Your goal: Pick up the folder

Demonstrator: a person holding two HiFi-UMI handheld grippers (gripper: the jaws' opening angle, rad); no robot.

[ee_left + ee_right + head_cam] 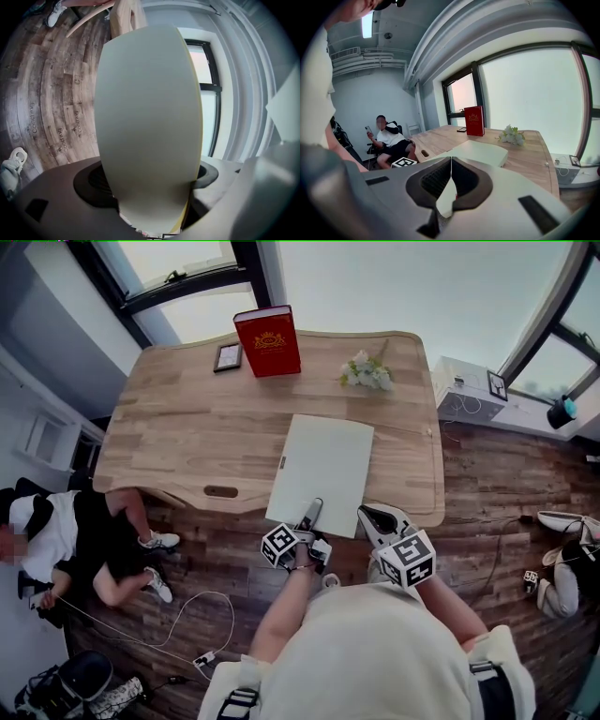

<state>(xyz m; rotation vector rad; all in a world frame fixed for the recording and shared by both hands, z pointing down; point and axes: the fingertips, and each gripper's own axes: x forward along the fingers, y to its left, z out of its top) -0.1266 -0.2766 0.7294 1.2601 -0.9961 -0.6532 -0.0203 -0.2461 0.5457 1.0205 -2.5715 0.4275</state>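
Pale grey-green folder (pixel 323 465) sits lower centre of the head view, its near end poking past the worktop's (pixel 187 427) front edge. My read: that overhang is what gives the fingers something to bite.

Left gripper (pixel 310 514) is clamped on that near edge. In the left gripper view the folder (pixel 147 117) fills the gap between the fingers.

Right gripper (pixel 377 519) hangs just beside the folder's lower right corner, fingers closed on each other, nothing between.

Can't tell if the folder is off the wood.

Writing: red book (pixel 268 341) standing upper centre has a gold crest, text unreadable. Floor planks (pixel 47 117) carry small print, too warped to read.
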